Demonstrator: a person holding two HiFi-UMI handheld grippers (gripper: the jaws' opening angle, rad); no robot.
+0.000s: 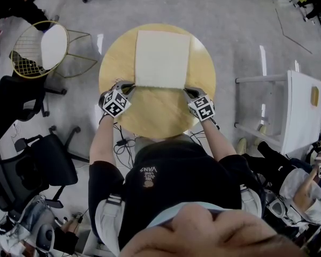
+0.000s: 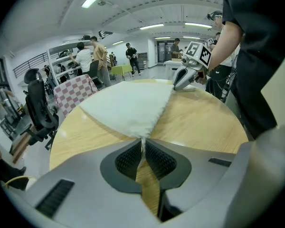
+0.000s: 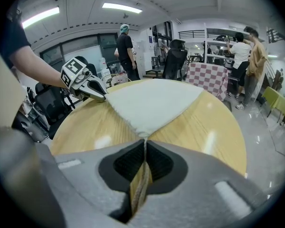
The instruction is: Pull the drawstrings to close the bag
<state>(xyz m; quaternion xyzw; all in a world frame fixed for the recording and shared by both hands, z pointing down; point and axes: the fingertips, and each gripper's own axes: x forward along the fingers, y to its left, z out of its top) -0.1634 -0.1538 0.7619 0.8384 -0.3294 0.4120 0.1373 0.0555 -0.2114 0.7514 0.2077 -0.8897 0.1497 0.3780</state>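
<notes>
Left gripper (image 2: 143, 141), right gripper (image 3: 145, 142) pinch bag (image 1: 162, 58) drawstrings (image 2: 142, 148) — hidden in head view.

Black short-sleeved T-shirt (image 1: 176, 167), grey tongs (image 2: 142, 142), black ribbed pads (image 2: 128, 159), black-and-white marker cubes (image 1: 115, 104)

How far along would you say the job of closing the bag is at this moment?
Done: the left gripper and the right gripper are each shut on a near corner of the white bag. In hand: that two-sided grip; whether it pinches drawstrings or only cloth I cannot tell. Left: the pull itself, since the bag lies flat and ungathered on the round table.
</notes>
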